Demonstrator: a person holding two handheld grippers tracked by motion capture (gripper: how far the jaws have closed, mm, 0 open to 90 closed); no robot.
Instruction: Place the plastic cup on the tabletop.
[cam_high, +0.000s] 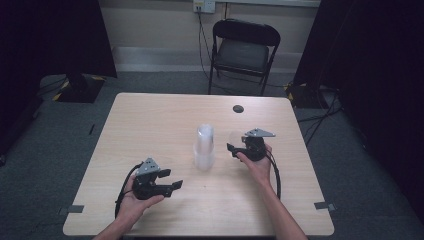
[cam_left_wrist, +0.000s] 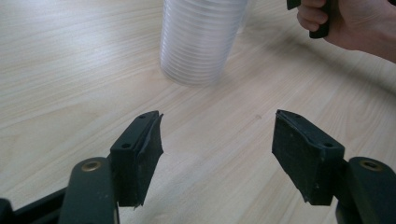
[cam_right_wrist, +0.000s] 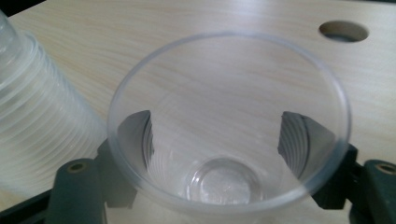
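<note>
A: In the high view, what lies nearest?

B: The left gripper (cam_high: 176, 184), at the lower left of the table (cam_high: 150, 120), held in a hand, jaws spread with nothing between them. At frame centre stands a stack of clear cups (cam_high: 204, 147). Just right of it the right gripper (cam_high: 231, 148) carries a single clear cup (cam_high: 234, 138).

A: And the left gripper view?

B: Two black jaws rise wide apart from the bottom edge over bare wood. The stack (cam_left_wrist: 201, 39) stands at top centre; the other hand (cam_left_wrist: 350, 23) grips its handle at upper right.

A: The right gripper view?

B: The single cup (cam_right_wrist: 229, 126) sits between the jaws, mouth towards the camera, empty inside. Both jaws press its sides. The stack (cam_right_wrist: 37, 112) lies at left, a round hole (cam_right_wrist: 343, 31) at upper right.
</note>
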